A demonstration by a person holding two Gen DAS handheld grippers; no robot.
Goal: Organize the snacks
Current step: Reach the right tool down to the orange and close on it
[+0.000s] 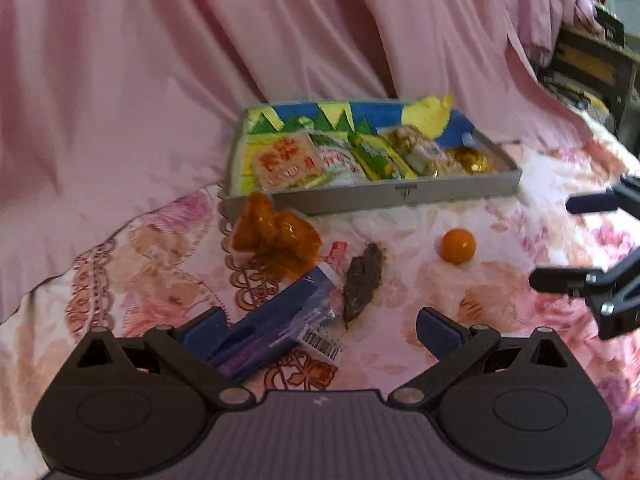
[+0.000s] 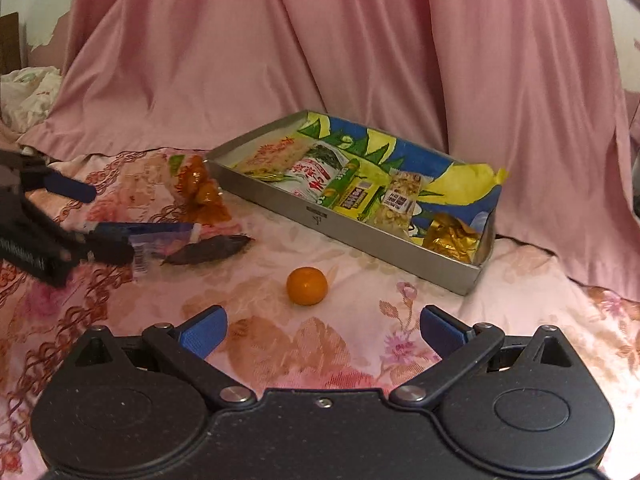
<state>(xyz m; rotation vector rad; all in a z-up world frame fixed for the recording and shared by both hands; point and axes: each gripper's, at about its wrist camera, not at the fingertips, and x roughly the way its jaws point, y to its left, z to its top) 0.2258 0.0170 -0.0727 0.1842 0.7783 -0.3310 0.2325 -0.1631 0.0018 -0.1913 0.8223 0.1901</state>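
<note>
Here the left gripper point(image 1: 320, 326) is wide open and holds nothing; a blue packet point(image 1: 272, 328) lies just at its left finger, with a dark brown piece point(image 1: 362, 276) beside it. The right gripper point(image 2: 323, 332) is also wide open and empty, with the small orange point(image 2: 307, 285) just beyond it. Farther away, the grey tray point(image 2: 360, 236) holds several snack packets, and an orange bag point(image 1: 276, 236) lies near its left corner on the flowered cloth point(image 2: 280, 344).
</note>
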